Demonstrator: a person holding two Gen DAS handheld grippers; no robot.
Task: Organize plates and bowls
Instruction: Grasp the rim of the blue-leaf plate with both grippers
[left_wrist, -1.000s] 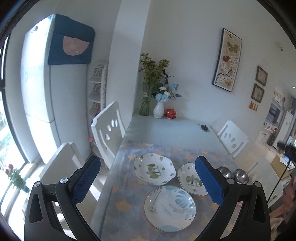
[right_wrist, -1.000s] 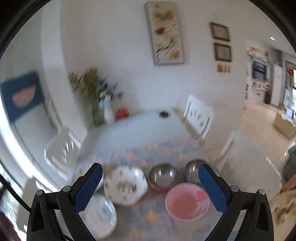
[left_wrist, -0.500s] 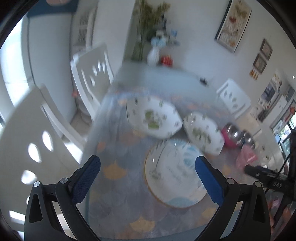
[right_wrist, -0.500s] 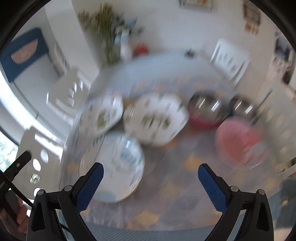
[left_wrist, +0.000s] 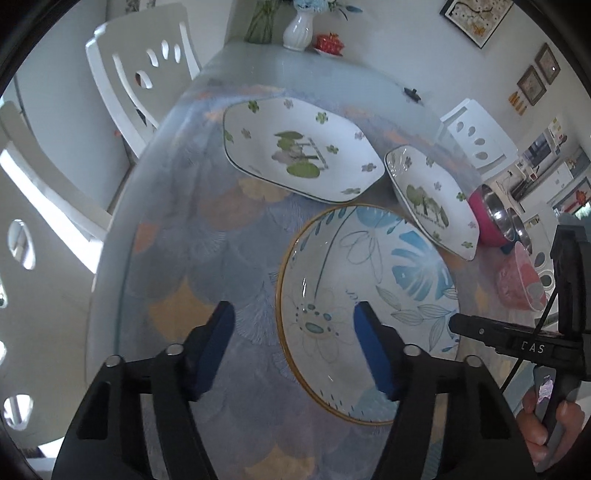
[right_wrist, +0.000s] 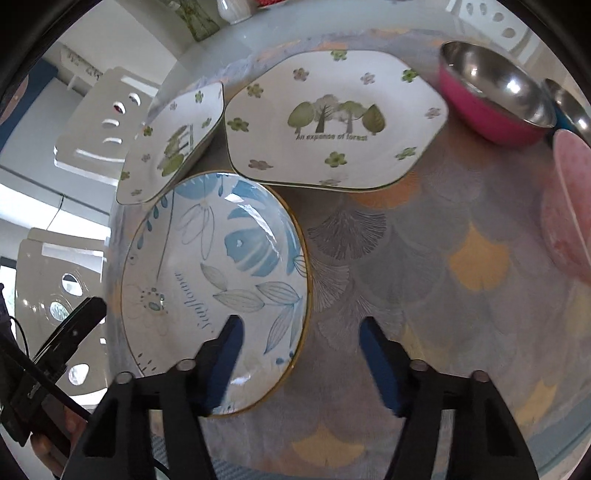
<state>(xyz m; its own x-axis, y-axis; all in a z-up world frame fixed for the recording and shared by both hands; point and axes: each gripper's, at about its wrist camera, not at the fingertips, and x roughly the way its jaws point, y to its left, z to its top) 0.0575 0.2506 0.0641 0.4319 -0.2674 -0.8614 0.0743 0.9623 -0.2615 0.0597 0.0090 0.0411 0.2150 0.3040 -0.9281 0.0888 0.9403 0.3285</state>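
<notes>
Left wrist view: the left gripper (left_wrist: 293, 345) is closing, unclenched, its jaws straddling the nine-o'clock rim of the round blue-leaf plate (left_wrist: 369, 314). Right wrist view: the right gripper (right_wrist: 301, 360) is closing, empty, astride that plate's four-o'clock rim. Farther off lie two forest-print plates (right_wrist: 332, 118) at twelve and steel bowls (right_wrist: 495, 92) at two.

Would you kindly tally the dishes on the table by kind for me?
Round blue-floral plate: 1
White tree-print plates, one larger and one smaller: 2
Steel bowls, one pink outside and one cut off at the frame edge: 2
Pink bowl: 1
Total: 6 dishes
</notes>
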